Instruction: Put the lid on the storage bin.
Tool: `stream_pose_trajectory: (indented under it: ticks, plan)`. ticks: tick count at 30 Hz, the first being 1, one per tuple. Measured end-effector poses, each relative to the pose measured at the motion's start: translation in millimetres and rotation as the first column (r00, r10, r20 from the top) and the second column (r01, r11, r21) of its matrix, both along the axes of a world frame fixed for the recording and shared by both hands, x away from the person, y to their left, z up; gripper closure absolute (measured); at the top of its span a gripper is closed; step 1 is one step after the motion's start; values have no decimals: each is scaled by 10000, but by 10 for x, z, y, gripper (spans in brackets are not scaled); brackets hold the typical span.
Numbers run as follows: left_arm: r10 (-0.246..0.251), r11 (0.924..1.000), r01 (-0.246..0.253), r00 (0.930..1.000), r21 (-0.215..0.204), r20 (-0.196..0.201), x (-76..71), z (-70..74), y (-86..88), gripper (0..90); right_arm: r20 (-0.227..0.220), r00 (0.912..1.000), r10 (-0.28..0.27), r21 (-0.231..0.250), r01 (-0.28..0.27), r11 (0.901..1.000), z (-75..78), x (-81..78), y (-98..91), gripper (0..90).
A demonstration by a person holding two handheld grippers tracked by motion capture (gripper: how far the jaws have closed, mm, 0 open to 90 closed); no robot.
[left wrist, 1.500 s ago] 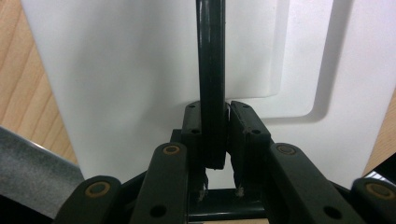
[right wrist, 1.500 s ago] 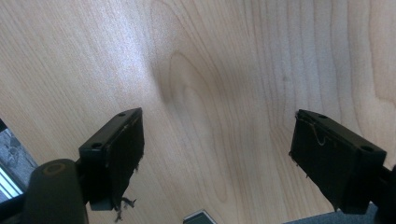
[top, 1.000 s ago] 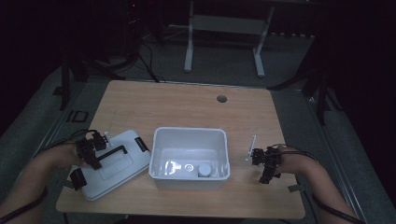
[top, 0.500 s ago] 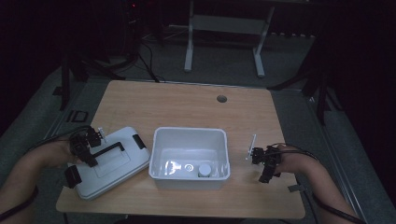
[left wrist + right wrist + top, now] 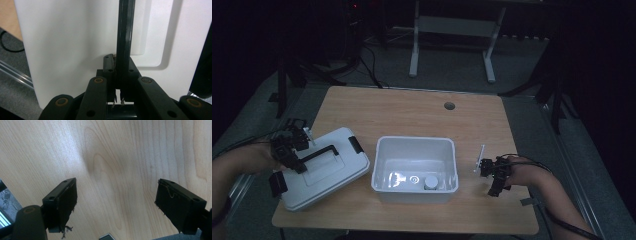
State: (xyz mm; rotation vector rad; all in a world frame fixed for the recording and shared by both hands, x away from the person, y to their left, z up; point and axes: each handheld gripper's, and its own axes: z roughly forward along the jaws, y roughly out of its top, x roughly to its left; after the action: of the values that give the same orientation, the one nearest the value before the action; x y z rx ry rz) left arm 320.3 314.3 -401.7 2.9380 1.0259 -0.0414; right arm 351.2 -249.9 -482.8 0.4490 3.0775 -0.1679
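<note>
White lid [image 5: 324, 170] with a black handle [image 5: 123, 37] lies beside the open box [image 5: 414, 170]; the left tool [image 5: 118, 75] is clenched on that handle. The right tool [image 5: 115, 205] hangs released over the bare wooden surface [image 5: 112, 157].

Behind the desk [image 5: 412, 112], a white metal frame [image 5: 452, 25] stands on the grey floor [image 5: 522, 65] beside black cables [image 5: 372, 70].

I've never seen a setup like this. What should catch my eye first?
Probably the open white bin mid-table, with small round items on its floor. Left of it lies its white lid, whose black handle the left gripper is clamped on. The right gripper hangs open above bare wooden table.
</note>
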Motion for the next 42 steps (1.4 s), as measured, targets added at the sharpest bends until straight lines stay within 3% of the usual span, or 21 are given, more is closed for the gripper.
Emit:
stream_pose_trajectory:
  ticks: [10,20,31,41,42]
  plan:
    - [-54,9999,50,9990,110,435,-33,407,-35,836,6,10000,9,-20,-9,10000,2,-3,1,172]
    - [-692,9976,695,9946,-12,777,-23,674,-238,836,-16,10000,81,32,-81,10000,9,-11,14,172]
    - [-1677,9854,1699,9791,-98,1151,1,819,-638,836,-54,9999,104,1,-104,9999,9,-16,30,172]
    - [-2620,9638,2660,9575,-176,1207,85,856,-1018,836,-99,9998,187,-50,-187,9998,2,-18,54,172]
    - [-2612,9639,2655,9577,-206,1210,92,857,-1050,836,-101,9998,178,-46,-178,9998,3,-18,55,172]
